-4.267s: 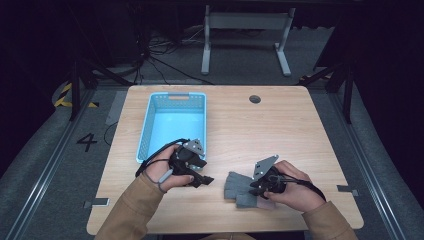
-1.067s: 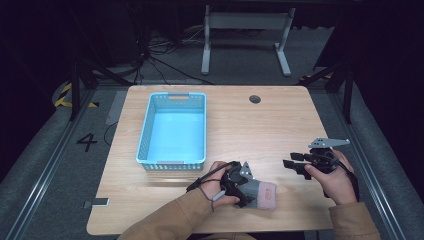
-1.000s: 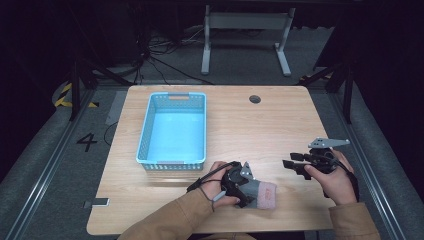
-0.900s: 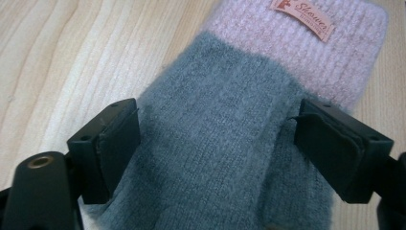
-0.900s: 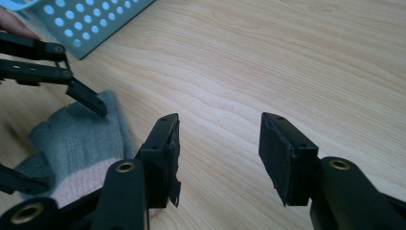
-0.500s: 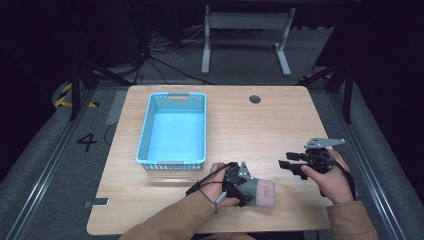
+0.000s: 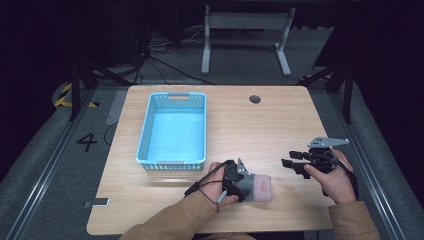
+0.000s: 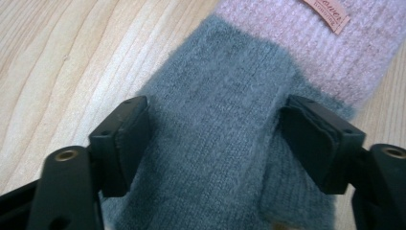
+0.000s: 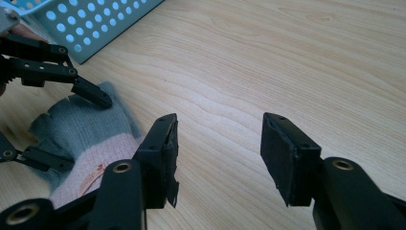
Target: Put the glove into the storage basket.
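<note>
A knitted glove, grey with a pink cuff and a small label, lies flat near the table's front edge. My left gripper points down onto its grey part. In the left gripper view the grey knit lies between the two pads, which stand apart at its sides. The jaws have just been closing with the glove between them. My right gripper hovers at the right of the table, open and with nothing between its pads. In its view the glove lies to the left, under the other gripper's fingers.
A light blue perforated basket stands behind the glove at the left middle, its corner close to it. A round cable hole sits at the table's back. Bare wood lies between the basket and the right hand.
Several seconds ago the right gripper was at the glove and the left one by the basket. Now the left is on the glove and the right is off to the right. Over the last second both hands stay put.
</note>
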The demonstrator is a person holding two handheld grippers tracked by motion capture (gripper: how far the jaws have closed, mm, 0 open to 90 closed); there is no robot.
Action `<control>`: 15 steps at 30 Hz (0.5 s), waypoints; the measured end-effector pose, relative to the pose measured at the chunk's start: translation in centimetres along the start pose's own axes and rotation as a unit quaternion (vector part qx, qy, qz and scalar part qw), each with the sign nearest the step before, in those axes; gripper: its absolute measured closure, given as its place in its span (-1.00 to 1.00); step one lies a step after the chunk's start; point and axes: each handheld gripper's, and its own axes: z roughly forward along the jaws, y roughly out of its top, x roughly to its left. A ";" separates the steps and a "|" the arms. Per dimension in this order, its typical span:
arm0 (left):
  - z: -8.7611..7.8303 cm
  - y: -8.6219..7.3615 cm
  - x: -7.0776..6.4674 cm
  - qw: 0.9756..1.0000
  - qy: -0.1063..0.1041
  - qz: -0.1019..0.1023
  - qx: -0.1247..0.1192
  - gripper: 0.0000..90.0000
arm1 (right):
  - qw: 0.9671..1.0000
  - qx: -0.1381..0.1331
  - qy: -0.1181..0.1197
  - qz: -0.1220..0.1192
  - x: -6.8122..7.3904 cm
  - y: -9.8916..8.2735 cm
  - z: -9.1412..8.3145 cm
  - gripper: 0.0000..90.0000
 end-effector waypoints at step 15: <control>-0.6 0.2 -0.5 1.000 0.011 -0.014 0.009 0.47 | 1.000 0.000 -0.001 -0.003 0.1 0.0 0.2 0.08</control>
